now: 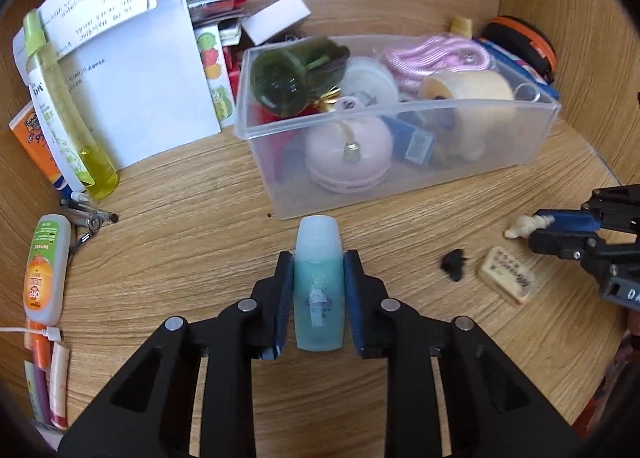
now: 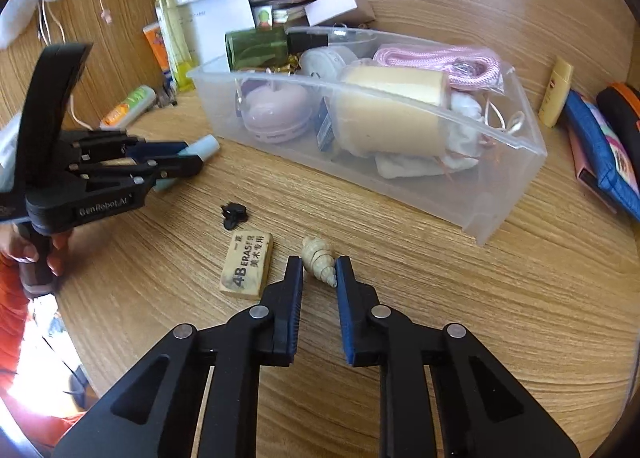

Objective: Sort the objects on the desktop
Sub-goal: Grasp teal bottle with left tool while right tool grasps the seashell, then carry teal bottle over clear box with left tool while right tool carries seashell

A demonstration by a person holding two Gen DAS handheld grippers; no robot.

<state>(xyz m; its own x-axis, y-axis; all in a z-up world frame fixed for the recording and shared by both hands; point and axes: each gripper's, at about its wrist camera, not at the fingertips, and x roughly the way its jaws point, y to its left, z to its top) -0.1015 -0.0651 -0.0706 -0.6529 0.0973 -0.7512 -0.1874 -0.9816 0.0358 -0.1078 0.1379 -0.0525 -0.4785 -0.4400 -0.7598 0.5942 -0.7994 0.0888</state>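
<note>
My left gripper (image 1: 318, 258) is shut on a small blue bottle (image 1: 319, 290) with a pale cap, held just in front of the clear plastic bin (image 1: 404, 126). It also shows in the right wrist view (image 2: 180, 162), with the bottle's cap (image 2: 204, 148) sticking out. My right gripper (image 2: 319, 264) has its pads on both sides of a cream spiral shell (image 2: 318, 258) on the desk. In the left wrist view the right gripper (image 1: 536, 228) holds the shell (image 1: 524, 226) at its tip.
A 4B eraser (image 2: 247, 265) and a small black clip (image 2: 234, 215) lie left of the shell. The bin (image 2: 500, 194) holds a green bottle, pink case, tape roll and cord. Papers, bottles and tubes (image 1: 44, 270) line the left; pouches (image 2: 604, 154) lie right.
</note>
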